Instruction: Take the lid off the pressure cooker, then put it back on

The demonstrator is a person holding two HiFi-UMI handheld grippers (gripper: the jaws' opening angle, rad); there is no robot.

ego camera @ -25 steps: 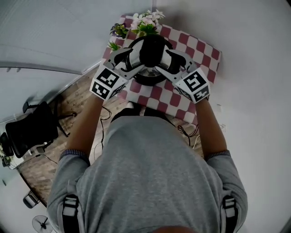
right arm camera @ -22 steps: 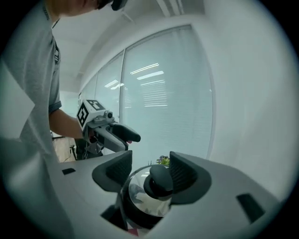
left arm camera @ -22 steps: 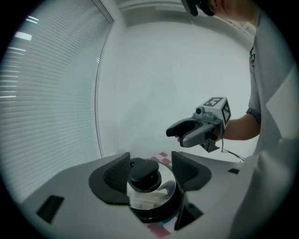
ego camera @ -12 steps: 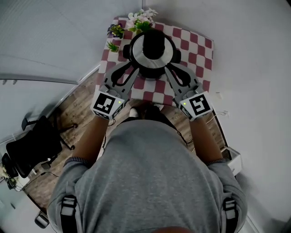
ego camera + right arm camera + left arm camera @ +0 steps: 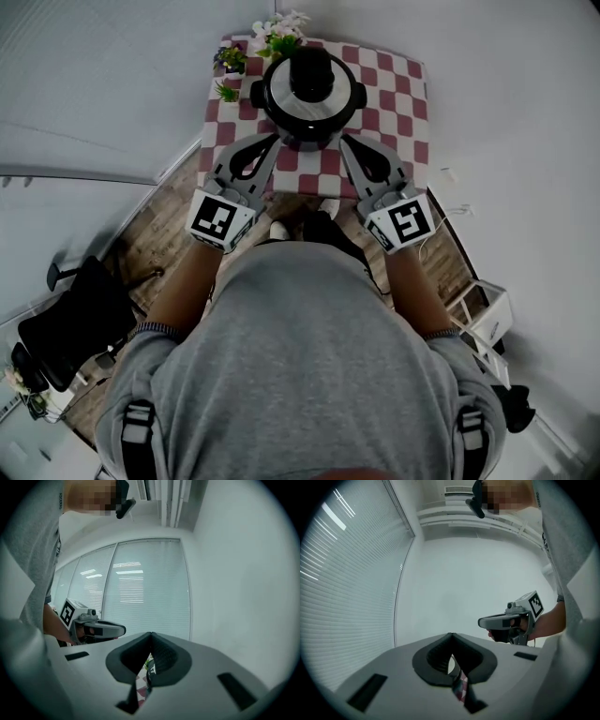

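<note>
The pressure cooker [image 5: 312,114] is round and black. Its silvery lid [image 5: 284,101] sits in place and has a tall black knob [image 5: 311,73] in the middle and short black handles at the sides. It stands on the far half of the table [image 5: 401,105], on a red-and-white checked cloth, just beside small potted flowers [image 5: 277,34]. The left gripper [image 5: 270,141] and right gripper [image 5: 345,142] are on the near side of the cooker, one on each flank. Their tips point towards it but do not touch it. Both pairs of jaws have just closed and are clenched on nothing.
</note>
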